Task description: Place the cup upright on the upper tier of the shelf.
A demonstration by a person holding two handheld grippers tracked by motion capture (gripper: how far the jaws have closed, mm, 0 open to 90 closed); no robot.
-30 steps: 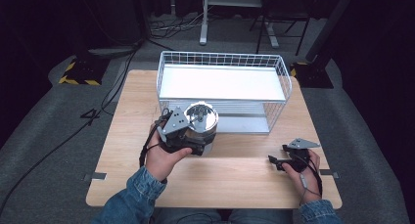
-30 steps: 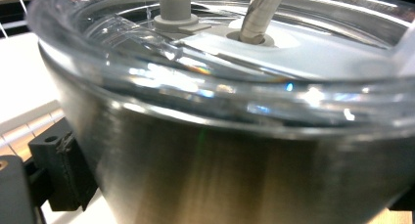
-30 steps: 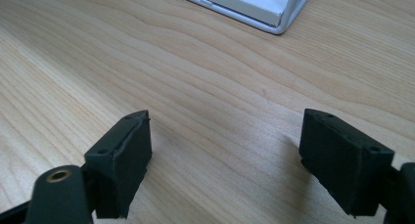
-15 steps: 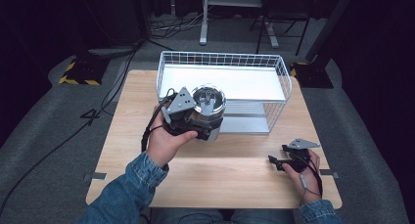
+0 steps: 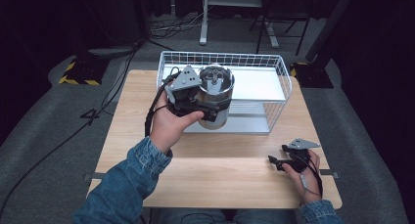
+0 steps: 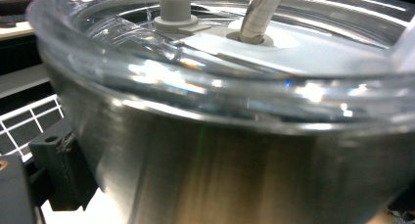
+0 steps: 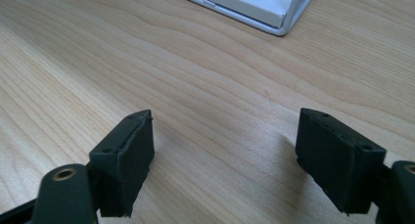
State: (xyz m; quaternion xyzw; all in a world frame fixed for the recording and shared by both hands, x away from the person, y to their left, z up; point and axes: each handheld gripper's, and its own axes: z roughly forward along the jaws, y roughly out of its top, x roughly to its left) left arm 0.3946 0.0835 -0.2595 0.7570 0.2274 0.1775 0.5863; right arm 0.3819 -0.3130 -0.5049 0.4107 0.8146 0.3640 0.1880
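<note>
The left gripper [image 5: 208,104] is raised above the bench [image 5: 147,131], its fingers clenched on the side of a steel tumbler [image 5: 215,94] with a clear lid [image 6: 235,53]. Seen from the high view, the tumbler hangs over the front left part of the white wire basket [image 5: 279,94], which sits at the 12 o'clock end of the bench. The left gripper view shows a grey knob [image 6: 175,9] and a metal straw [image 6: 257,13] standing in the lid. At about 4 o'clock on the bench, the right gripper [image 5: 275,161] rests low in the person's hand [image 5: 301,172]; its fingers [image 7: 128,160] are spread wide apart and released, with bare wood between them.
</note>
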